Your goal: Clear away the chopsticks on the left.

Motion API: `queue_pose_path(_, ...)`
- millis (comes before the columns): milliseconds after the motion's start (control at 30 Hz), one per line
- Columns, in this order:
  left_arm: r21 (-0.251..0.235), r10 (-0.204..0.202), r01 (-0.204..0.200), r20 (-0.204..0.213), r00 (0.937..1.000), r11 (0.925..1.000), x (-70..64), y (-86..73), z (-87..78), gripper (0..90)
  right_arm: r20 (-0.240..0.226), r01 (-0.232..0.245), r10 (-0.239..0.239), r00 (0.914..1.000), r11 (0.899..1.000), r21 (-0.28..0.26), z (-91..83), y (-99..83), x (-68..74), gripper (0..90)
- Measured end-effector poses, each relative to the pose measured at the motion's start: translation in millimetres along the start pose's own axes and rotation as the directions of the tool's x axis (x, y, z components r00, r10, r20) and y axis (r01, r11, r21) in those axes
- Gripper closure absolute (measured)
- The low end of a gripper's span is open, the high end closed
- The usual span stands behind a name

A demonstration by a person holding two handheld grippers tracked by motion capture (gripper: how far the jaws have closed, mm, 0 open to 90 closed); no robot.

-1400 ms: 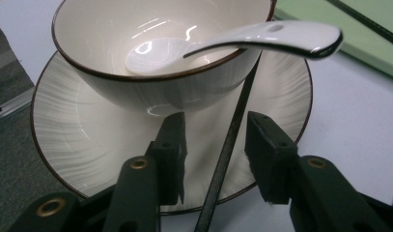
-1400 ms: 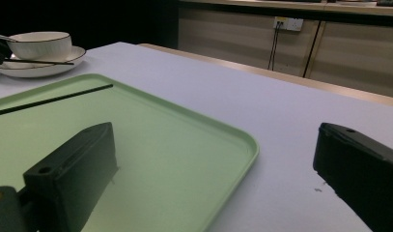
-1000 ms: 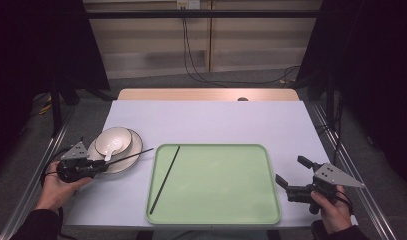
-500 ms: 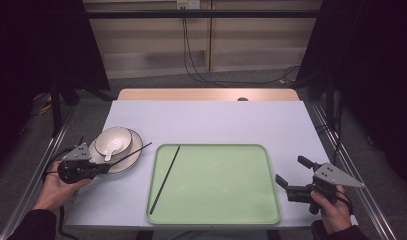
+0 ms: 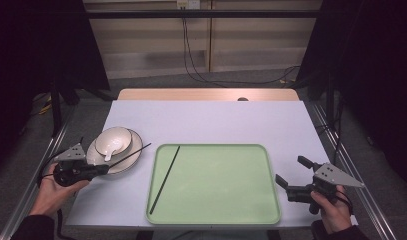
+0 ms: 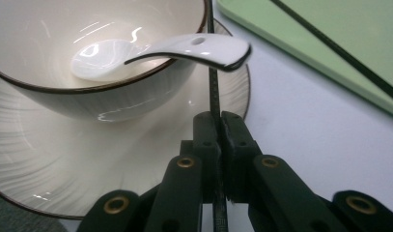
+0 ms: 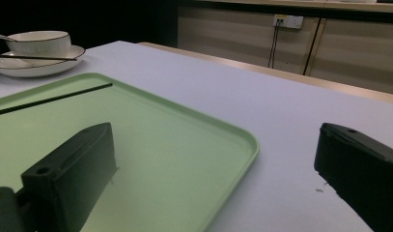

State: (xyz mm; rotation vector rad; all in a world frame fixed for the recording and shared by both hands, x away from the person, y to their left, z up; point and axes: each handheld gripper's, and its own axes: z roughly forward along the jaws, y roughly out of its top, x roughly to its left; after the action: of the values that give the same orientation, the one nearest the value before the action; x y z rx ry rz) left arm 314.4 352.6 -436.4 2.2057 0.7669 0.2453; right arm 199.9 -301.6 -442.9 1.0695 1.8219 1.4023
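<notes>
The left tool (image 5: 98, 170), clamped on a chopstick (image 6: 213, 92), had drawn slightly back beside the plate (image 5: 132, 161); right tool (image 5: 292, 174) stayed wide, idle.

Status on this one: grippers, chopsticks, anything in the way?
Left hand-held gripper shut on chopstick. Right hand-held gripper open, idle. Second chopstick on tray. Spoon close by.

This looked like a lab or recording room rather than a home. The pale bench (image 5: 206, 120) stood between dark curtains (image 5: 38, 45), metal rails (image 5: 351, 165) ran along its sides, and cables (image 5: 191, 55) trailed from a wall socket (image 5: 187, 4) across grey carpet (image 5: 156, 82).
</notes>
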Motion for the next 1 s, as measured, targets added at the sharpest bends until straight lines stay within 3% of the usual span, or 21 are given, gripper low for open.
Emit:
queue_pose_path(400, -0.104, -0.065, 0.065, 0.006, 0.9979, 0.9924, -29.6, 9.9, -3.1, 86.0, 0.003, 0.001, -0.001, 1.0, 1.0, -0.014, -0.5, 0.4, -0.4, 0.6)
queue_pose_path(667, -0.115, -0.03, 0.029, -0.005, 0.9995, 0.993, -63.1, 21.8, -1.9, 86.0, -0.005, -0.001, 0.001, 1.0, 1.0, -0.011, -0.9, 0.4, 0.1, 0.6)
queue_pose_path(1000, -0.116, -0.094, 0.091, -0.02, 0.9954, 0.9891, -96.4, 22.7, 1.2, 86.1, -0.004, -0.001, 0.001, 1.0, 1.0, -0.011, -0.8, 0.5, 0.1, 0.7)
